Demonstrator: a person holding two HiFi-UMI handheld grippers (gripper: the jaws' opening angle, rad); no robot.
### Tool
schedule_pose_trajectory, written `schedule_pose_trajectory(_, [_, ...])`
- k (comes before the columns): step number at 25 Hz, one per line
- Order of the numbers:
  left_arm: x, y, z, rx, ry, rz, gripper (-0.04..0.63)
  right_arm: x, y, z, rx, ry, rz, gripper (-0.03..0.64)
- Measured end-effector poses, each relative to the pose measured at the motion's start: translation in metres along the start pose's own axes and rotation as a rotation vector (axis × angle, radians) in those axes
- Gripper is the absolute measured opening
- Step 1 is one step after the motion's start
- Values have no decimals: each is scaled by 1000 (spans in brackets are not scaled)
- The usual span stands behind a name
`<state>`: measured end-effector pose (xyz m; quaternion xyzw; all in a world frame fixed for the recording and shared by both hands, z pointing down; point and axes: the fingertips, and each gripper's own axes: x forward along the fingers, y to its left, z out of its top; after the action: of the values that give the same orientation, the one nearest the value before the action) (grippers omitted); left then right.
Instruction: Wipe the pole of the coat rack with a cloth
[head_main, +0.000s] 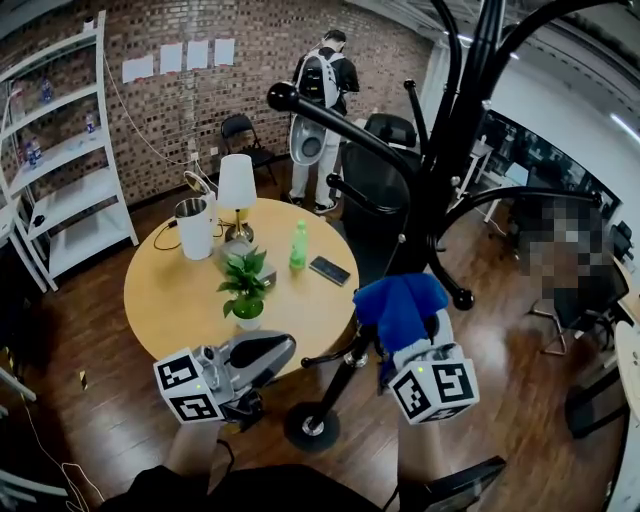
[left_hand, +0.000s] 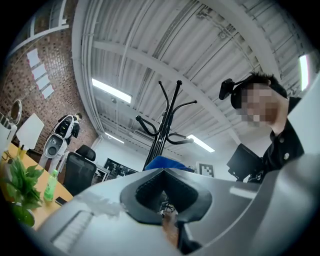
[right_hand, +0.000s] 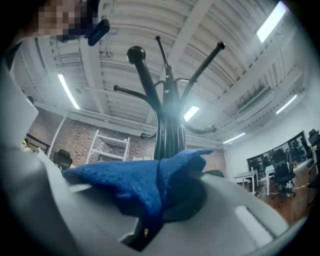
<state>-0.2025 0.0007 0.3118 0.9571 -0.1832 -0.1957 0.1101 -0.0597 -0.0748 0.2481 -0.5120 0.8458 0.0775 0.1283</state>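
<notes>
The black coat rack's pole (head_main: 445, 160) rises slanted from its round base (head_main: 312, 425), with curved hooks branching off up high. A blue cloth (head_main: 398, 303) is pressed against the pole about halfway up, and my right gripper (head_main: 408, 335) is shut on it. In the right gripper view the cloth (right_hand: 135, 182) bunches over the jaws, with the pole (right_hand: 167, 132) directly behind it. My left gripper (head_main: 262, 352) is shut and holds nothing. It hovers to the left of the lower pole, apart from it. The left gripper view shows the rack (left_hand: 167, 117) and the cloth (left_hand: 164, 162) beyond its jaws.
A round wooden table (head_main: 165, 300) stands to the left of the rack. On it are a potted plant (head_main: 245, 288), a lamp (head_main: 237, 188), a white jug (head_main: 195, 228), a green bottle (head_main: 298, 245) and a phone (head_main: 329, 270). A black office chair (head_main: 385, 185) stands behind the rack. A person (head_main: 322, 95) stands at the brick wall.
</notes>
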Motion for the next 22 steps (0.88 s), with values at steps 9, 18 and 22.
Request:
schedule_pose_trajectory(9, [3,-3,5,21,-12,12,2,14,-2,64,-18,-167,41,28])
schedule_pose_trajectory(18, [18,-10,-11,1,12,2,2,-22,-1,-80,83,123,18,28])
schedule_pose_trajectory(22, [20,-12,-21,-13,33,9,2,-48,1,-172,181,292,-30,27])
